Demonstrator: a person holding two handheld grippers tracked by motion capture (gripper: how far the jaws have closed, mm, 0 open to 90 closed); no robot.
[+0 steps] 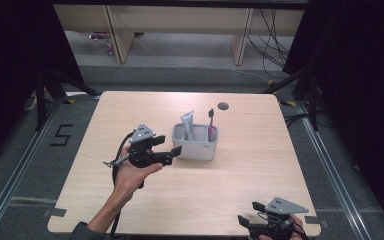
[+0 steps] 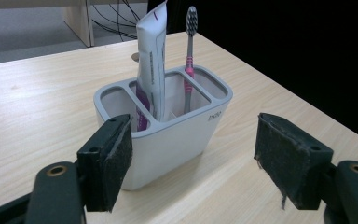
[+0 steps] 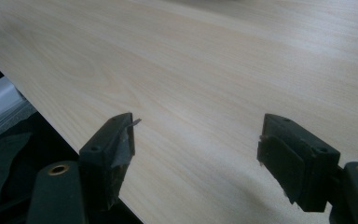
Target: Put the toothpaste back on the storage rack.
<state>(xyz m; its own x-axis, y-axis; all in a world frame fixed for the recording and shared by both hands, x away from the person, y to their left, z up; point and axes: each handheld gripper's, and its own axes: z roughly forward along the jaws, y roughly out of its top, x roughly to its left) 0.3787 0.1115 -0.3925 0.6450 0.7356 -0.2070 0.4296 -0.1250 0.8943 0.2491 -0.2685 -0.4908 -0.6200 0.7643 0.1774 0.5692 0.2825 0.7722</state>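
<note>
While the left gripper (image 1: 176, 151) hangs with its jaws spread wide and empty, the white holder (image 2: 168, 126) stands dead ahead of them, just off the pads, long side running across the gap. Toothpaste tube (image 2: 151, 65) and toothbrush (image 2: 189, 60) stand upright inside. Right gripper (image 1: 250, 212), also wide and empty, sits well apart, so the left looks nearer.

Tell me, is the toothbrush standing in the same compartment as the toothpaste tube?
No, the toothbrush stands in the end compartment of the holder, while the toothpaste tube stands in the middle one.
</note>
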